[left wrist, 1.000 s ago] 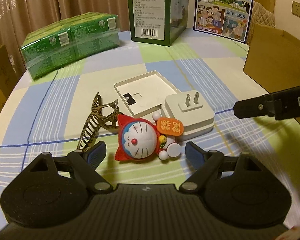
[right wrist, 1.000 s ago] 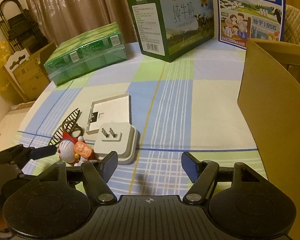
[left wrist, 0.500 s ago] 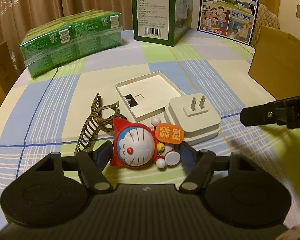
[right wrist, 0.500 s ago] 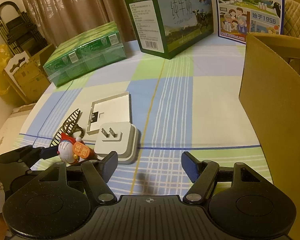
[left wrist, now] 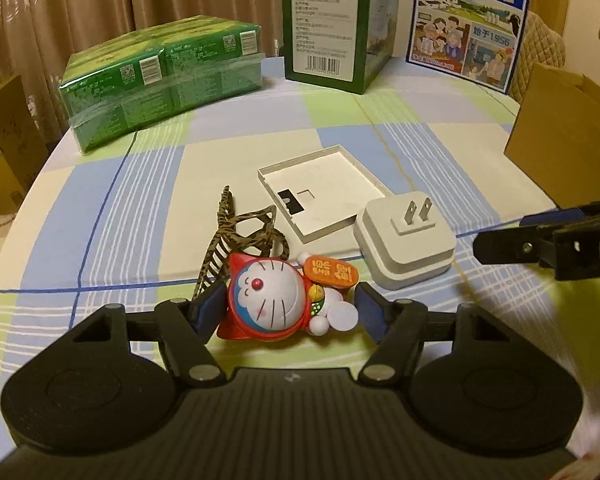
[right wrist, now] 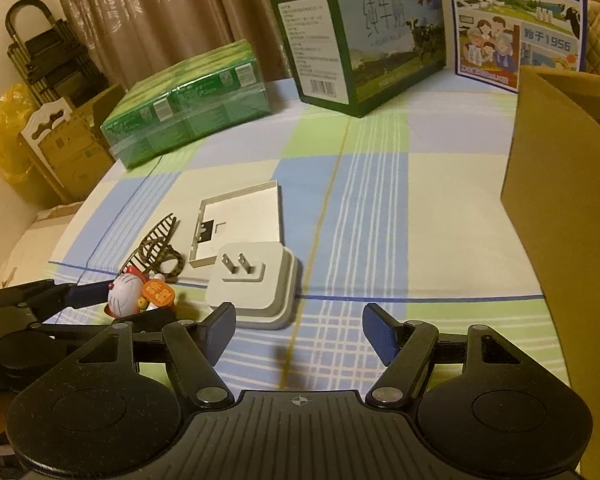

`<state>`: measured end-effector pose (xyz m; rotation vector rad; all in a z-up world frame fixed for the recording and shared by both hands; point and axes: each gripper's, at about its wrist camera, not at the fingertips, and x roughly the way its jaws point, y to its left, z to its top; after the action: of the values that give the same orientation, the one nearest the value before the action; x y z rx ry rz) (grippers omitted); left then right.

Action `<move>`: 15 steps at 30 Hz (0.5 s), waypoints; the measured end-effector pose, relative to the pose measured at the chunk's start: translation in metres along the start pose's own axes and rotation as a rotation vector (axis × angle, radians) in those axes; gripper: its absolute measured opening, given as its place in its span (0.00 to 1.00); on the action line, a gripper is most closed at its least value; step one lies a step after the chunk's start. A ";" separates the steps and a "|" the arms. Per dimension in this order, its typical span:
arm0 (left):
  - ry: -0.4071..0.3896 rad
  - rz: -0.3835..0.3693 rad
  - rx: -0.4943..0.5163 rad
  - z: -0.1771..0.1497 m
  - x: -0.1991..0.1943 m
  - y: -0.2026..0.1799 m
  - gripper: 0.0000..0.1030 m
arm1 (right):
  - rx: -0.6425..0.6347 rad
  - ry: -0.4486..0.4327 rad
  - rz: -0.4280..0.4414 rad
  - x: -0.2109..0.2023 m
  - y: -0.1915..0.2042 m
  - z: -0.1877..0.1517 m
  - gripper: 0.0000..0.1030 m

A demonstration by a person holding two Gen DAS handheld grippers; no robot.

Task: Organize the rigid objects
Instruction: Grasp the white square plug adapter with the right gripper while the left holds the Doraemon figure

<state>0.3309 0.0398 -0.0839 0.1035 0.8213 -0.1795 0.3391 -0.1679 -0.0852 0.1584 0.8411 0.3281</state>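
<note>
The toy figure [left wrist: 278,304] lies on its back on the checked tablecloth [left wrist: 148,184], at the near edge of a small cluster of things, and the left gripper [left wrist: 286,312] has it between its blue pads. Its jaws have just been closing on the toy; the left pad sits against the red hood and the right pad against the feet, so I judge it a pinch, though the toy does not look lifted off the cloth.

Just behind it lie a striped hair claw clip [left wrist: 236,236], a shallow white tray-like lid [left wrist: 324,192] and a white plug adapter [left wrist: 406,240], prongs up, all close together and untouched. An open cardboard box [right wrist: 560,208] stands well apart at the right side of the table. If that is where things go, 0 of the 4 pieces are sorted yet, and this is the 1st pick in hand.

The right gripper [right wrist: 298,330] hangs spread and empty over bare cloth, just beside the adapter.

The left wrist view shows the pads' contact with the toy plainly; the right wrist view shows the toy [right wrist: 138,296] only small and from the side. The right view alone shows the box's open top and its height beside the table.
</note>
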 end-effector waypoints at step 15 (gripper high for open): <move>-0.003 0.017 -0.020 -0.004 0.013 -0.003 0.64 | -0.006 0.006 -0.007 0.008 0.002 0.001 0.65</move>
<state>0.3361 0.0355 -0.0956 0.0919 0.8188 -0.1553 0.3447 -0.1635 -0.0901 0.1487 0.8461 0.3245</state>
